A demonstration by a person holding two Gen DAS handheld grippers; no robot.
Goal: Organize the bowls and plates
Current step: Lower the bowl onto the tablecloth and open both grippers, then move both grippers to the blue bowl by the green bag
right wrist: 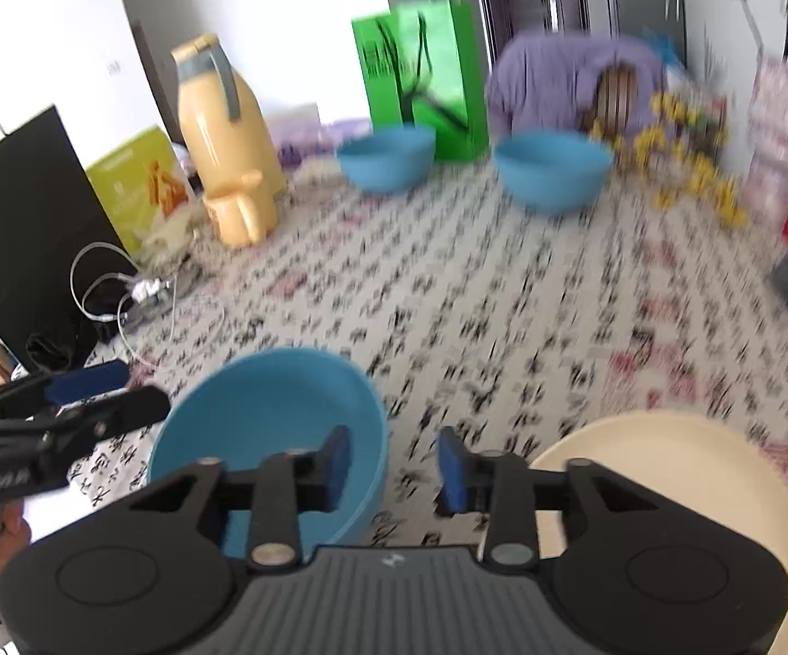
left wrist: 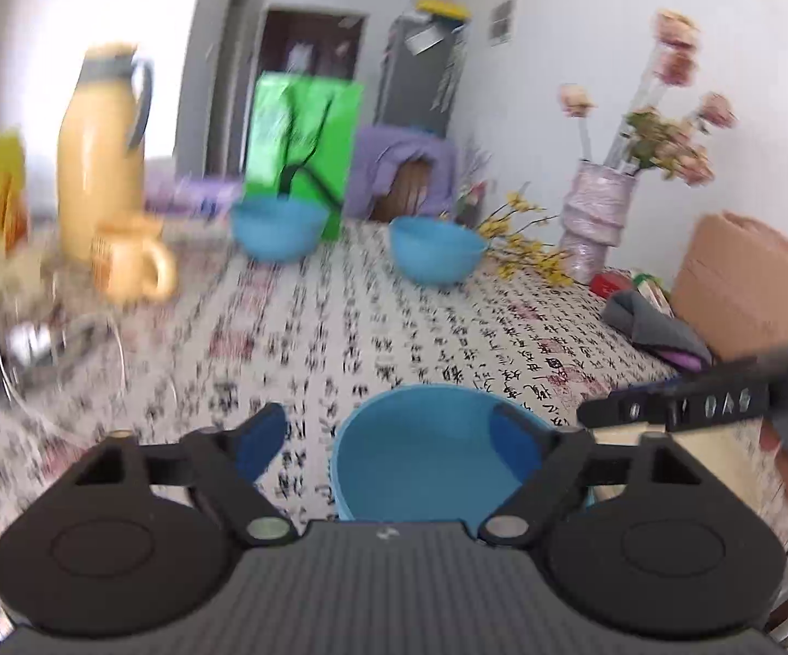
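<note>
Both tongs are open and hold nothing: left tongs (left wrist: 388, 436) straddle the near blue bowl (left wrist: 426, 453) without pressing it. Right tongs (right wrist: 394, 469) hover between that bowl and a cream plate (right wrist: 683, 469). Only the right wrist view shows the plate whole.

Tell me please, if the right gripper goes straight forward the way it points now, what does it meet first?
Probably the bare patterned tablecloth. The right gripper, jaws open and empty, aims between the near blue bowl and the cream plate; depth is unclear.
</note>
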